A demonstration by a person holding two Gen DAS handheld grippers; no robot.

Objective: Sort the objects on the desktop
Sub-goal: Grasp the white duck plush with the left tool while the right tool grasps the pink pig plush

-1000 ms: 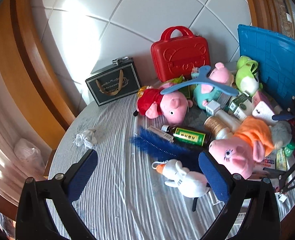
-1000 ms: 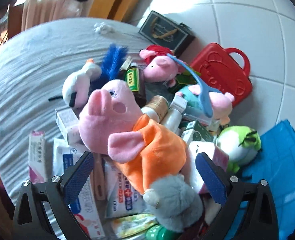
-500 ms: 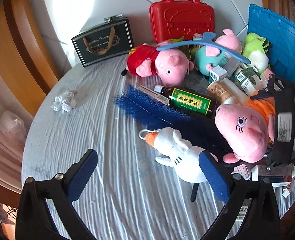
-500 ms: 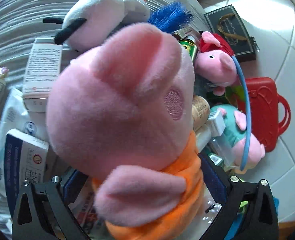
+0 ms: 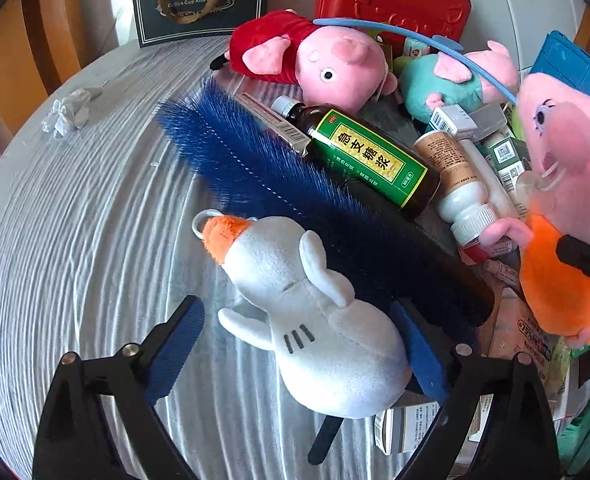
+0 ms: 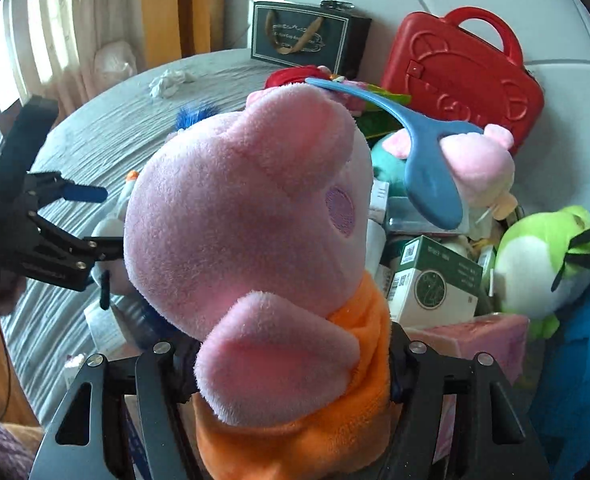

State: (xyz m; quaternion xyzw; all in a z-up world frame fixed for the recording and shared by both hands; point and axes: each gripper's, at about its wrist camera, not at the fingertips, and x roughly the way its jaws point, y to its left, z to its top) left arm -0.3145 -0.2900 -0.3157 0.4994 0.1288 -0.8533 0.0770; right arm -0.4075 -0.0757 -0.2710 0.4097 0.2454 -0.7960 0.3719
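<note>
The white goose plush, orange-beaked, lies on the grey wrinkled tablecloth between the fingers of the left gripper. Those jaws are closing around its body: the right pad sits against the plush's flank, while the left pad is still clear of it. Behind the goose lies a blue bristle brush, and beyond that a brown syrup bottle with a green label and a white bottle with a tan label.

The pink pig plush in an orange dress fills the right wrist view. The right gripper is closing on it, its fingers pressed into the orange dress on both sides, and the pig appears raised above the pile. Around it are a blue hanger, a green frog plush, a green-and-white carton and a red toy suitcase. A dark gift bag stands at the table's far edge beside the suitcase.
</note>
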